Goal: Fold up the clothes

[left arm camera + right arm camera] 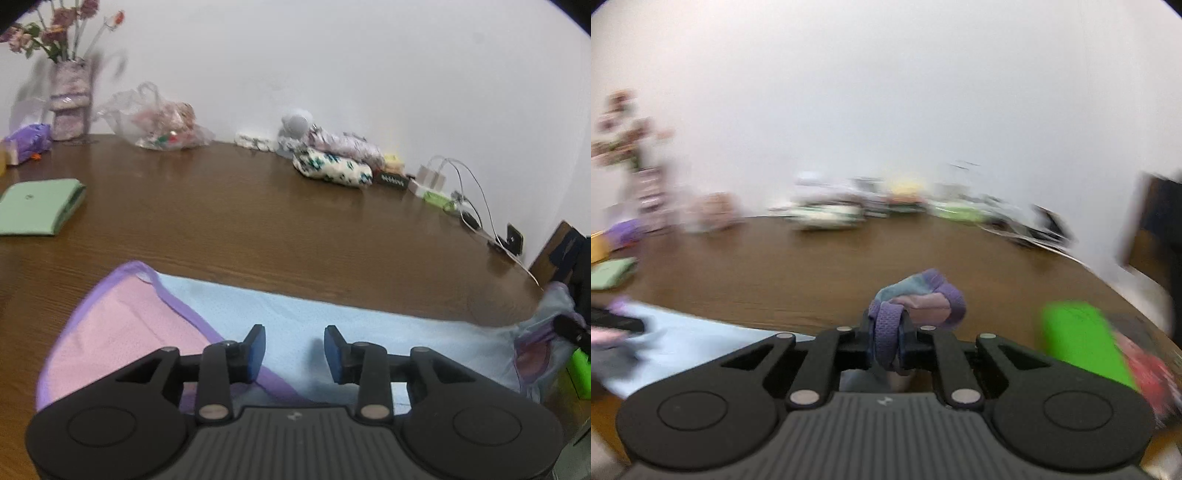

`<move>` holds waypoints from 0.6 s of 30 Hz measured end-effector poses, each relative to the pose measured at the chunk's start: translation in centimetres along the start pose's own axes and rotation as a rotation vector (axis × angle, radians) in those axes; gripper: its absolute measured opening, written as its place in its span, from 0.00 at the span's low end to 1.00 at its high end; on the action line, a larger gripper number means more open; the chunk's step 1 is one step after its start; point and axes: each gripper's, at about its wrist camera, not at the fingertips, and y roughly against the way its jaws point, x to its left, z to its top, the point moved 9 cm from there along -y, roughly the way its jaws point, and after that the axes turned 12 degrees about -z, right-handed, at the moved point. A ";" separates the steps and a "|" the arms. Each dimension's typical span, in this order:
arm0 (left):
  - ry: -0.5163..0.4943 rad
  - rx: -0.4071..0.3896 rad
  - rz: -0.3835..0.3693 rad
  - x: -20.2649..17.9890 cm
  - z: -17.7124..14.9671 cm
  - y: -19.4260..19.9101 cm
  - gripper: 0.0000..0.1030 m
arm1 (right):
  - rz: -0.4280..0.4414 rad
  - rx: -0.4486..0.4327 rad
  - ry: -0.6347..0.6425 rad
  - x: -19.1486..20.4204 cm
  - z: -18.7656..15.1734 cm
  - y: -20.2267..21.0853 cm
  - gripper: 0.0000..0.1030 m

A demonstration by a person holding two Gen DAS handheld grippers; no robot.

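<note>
A light blue garment (332, 325) with a pink panel and purple trim lies spread on the brown table (258, 221). My left gripper (294, 350) hovers just above its near part, open, with nothing between the blue pads. My right gripper (886, 343) is shut on a bunched purple-trimmed corner of the same garment (916, 299), lifted off the table. That raised corner shows at the right edge in the left wrist view, with the right gripper (570, 328) partly visible. The right wrist view is motion-blurred.
A folded green cloth (37, 210) lies at the left. Along the wall stand a vase of flowers (70, 99), a plastic bag (162, 122), patterned fabric bundles (332, 162) and chargers with cables (443, 184). A bright green object (1082, 339) sits at the right.
</note>
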 end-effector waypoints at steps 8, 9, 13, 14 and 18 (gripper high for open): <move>0.038 -0.021 0.094 2.6 -0.7 3.2 0.37 | 0.277 0.023 0.182 8.6 0.2 0.5 0.23; 0.045 -0.021 0.103 2.9 -0.8 3.5 0.40 | 0.295 0.025 0.193 8.9 0.4 0.6 0.35; 0.065 -0.022 0.133 3.8 -1.5 4.3 0.42 | 0.366 0.037 0.236 10.2 1.3 1.0 0.65; 0.062 -0.022 0.141 3.8 -1.6 4.6 0.42 | 0.384 0.039 0.247 10.4 1.5 1.1 0.68; 0.026 -0.022 0.188 3.5 -1.9 6.2 0.45 | 0.456 0.050 0.290 11.6 2.4 1.6 0.69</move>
